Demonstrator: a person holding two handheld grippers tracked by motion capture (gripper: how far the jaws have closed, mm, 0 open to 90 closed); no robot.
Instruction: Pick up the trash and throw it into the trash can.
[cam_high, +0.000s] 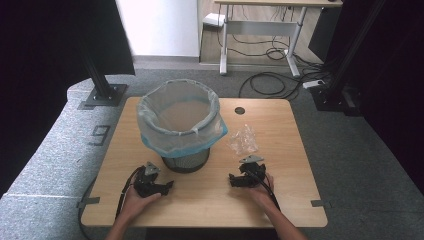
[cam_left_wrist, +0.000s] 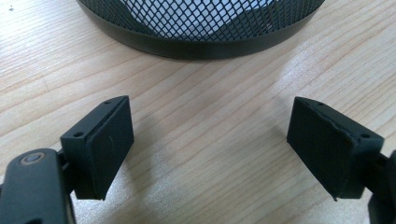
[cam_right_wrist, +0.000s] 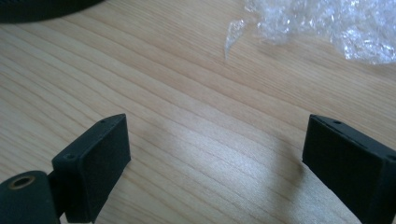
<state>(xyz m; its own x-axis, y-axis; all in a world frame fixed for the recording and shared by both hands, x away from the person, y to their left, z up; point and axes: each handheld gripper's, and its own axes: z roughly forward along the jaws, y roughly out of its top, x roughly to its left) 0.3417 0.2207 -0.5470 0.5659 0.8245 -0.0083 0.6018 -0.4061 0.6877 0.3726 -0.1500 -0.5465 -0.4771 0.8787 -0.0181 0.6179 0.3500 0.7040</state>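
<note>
From up high, I see a wooden table (cam_high: 210, 200) with a black mesh bin (cam_high: 184, 161) standing on it. A thin bag (cam_high: 172, 127) lines the bin and folds over its rim. A person's two hands come in from the near edge. The left gripper (cam_high: 167, 186) sits on the table just in front of the bin's foot, and it holds nothing. The right gripper (cam_high: 234, 179) sits on the other side, near the bin too. A crumpled bit of clear plastic (cam_high: 244, 140) lies on the wood a little way beyond the right gripper, apart from it and beside the bin.

In the left gripper view, the left gripper (cam_left_wrist: 210, 149) has its two black fingers (cam_left_wrist: 105, 149) spread wide. Bare wood shows between them. The round foot of the mesh bin (cam_left_wrist: 205, 44) curves across the top, just ahead of the fingertips and not touching them.

In the right gripper view, the right gripper (cam_right_wrist: 215, 158) has its fingers (cam_right_wrist: 95, 168) spread wide as well, with bare wood between them. The clear plastic (cam_right_wrist: 327, 25) lies ahead of the fingers and off toward the right one, well clear of both. A dark edge of the bin (cam_right_wrist: 42, 9) peeks in ahead of the left finger.
</note>
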